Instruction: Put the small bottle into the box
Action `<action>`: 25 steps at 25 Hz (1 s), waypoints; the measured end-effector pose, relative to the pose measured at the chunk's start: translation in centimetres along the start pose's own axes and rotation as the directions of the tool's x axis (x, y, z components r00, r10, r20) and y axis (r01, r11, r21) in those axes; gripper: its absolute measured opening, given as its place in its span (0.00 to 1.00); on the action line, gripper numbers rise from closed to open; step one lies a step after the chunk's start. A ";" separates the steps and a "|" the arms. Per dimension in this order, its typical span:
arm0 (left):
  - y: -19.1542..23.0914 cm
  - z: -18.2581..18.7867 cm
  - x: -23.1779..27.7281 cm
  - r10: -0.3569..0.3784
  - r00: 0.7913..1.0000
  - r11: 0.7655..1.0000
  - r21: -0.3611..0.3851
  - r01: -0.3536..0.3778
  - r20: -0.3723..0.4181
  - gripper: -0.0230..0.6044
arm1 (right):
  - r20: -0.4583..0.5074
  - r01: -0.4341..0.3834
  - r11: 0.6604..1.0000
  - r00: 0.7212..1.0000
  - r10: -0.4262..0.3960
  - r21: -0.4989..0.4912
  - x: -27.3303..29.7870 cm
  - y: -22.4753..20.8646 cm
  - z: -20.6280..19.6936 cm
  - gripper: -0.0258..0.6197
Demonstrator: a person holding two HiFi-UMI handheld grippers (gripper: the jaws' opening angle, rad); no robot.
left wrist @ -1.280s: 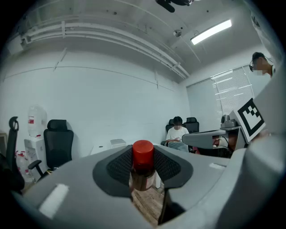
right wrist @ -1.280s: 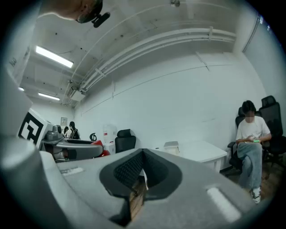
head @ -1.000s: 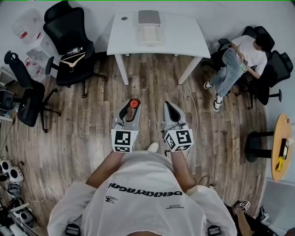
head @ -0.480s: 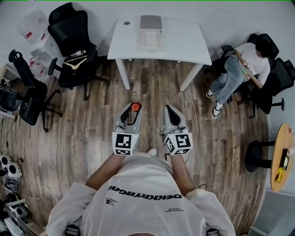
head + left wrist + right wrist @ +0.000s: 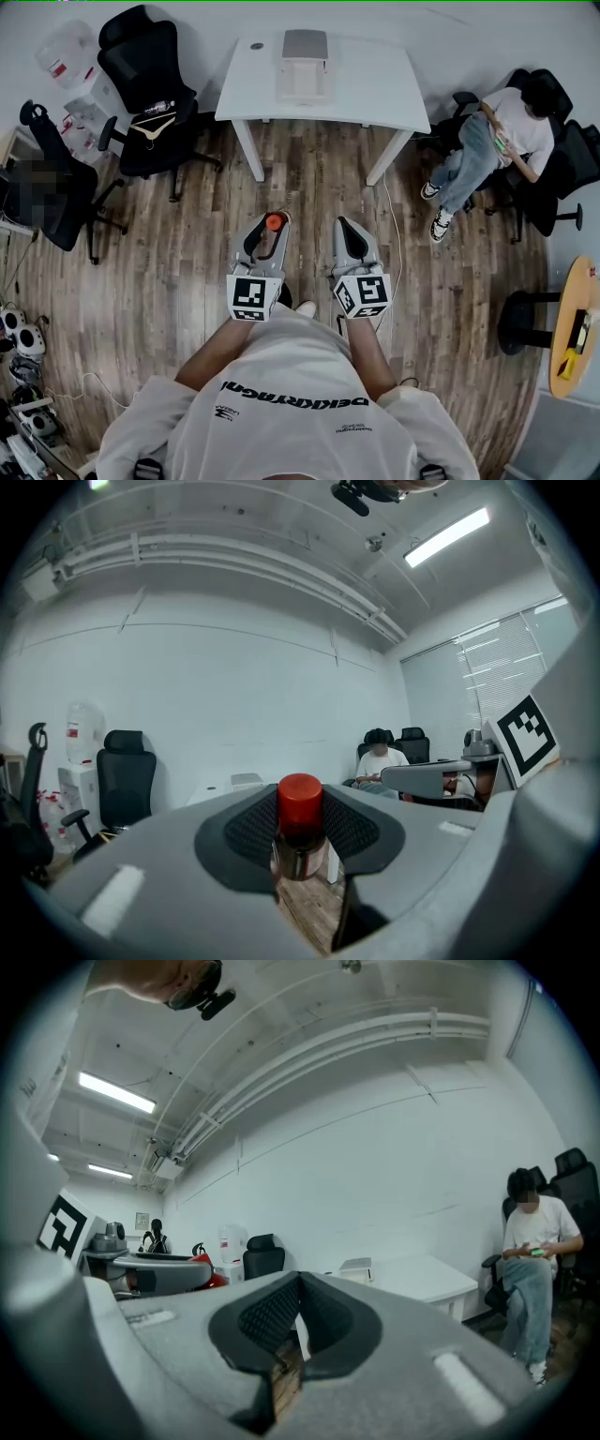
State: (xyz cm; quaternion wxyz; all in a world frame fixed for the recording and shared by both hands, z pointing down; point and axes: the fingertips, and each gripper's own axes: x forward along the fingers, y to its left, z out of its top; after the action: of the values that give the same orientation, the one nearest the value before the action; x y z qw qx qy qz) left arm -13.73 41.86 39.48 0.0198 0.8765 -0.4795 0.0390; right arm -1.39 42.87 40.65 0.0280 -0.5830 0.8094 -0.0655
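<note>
A small bottle (image 5: pixel 274 221) with a red cap (image 5: pixel 300 803) stands upright between the jaws of my left gripper (image 5: pixel 271 227), which is shut on it above the wooden floor. The gripper's dark pads (image 5: pixel 361 832) press the bottle's body (image 5: pixel 298 855). Beside it my right gripper (image 5: pixel 346 228) is shut, with nothing between its pads (image 5: pixel 267 1321). Both point level toward the white table (image 5: pixel 375 84) ahead. On that table sits the open pale box (image 5: pixel 303 67), also seen far off as the box (image 5: pixel 356 1267) in the right gripper view.
Black office chairs (image 5: pixel 141 80) stand at the left near a water dispenser (image 5: pixel 66 56). A person (image 5: pixel 492 127) sits on a chair at the right. A round wooden table (image 5: pixel 572 309) is at the right edge. Cables and gear (image 5: pixel 23 356) lie on the floor at the left.
Both grippers have moved a little forward toward the white table, which now looks slightly nearer. The bottle stays held in the left gripper.
</note>
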 end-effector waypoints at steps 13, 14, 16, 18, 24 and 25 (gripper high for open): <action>1.5 -0.5 4.5 0.007 1.000 1.000 0.004 -0.007 0.009 0.27 | 0.018 0.007 1.000 1.000 -0.007 -0.016 3.8 -2.5 0.8 0.04; 1.6 -0.6 5.1 0.005 1.000 1.000 0.001 -0.005 0.008 0.27 | 0.018 0.007 1.000 1.000 -0.007 -0.013 4.2 -2.7 0.9 0.04; 1.7 -0.7 6.2 0.000 1.000 1.000 -0.002 0.000 0.006 0.27 | 0.014 0.006 1.000 1.000 -0.006 -0.008 5.2 -3.3 0.8 0.04; 2.0 -0.8 7.5 -0.001 1.000 1.000 -0.007 0.001 0.007 0.27 | 0.008 0.003 1.000 1.000 -0.003 -0.010 6.4 -3.9 0.6 0.04; 3.8 -0.5 12.3 0.004 1.000 1.000 -0.012 -0.004 0.011 0.27 | 0.004 0.004 1.000 1.000 -0.004 -0.014 10.5 -6.5 0.8 0.04; 4.1 -0.4 13.2 0.007 1.000 1.000 -0.013 -0.007 0.013 0.27 | 0.005 0.002 1.000 1.000 -0.002 -0.016 11.2 -7.0 0.9 0.04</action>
State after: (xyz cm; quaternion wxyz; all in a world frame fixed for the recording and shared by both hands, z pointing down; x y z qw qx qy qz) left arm -10.07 28.63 41.06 0.0222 0.8748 -0.4830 0.0303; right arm 1.76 29.97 41.08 0.0256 -0.5842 0.8092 -0.0577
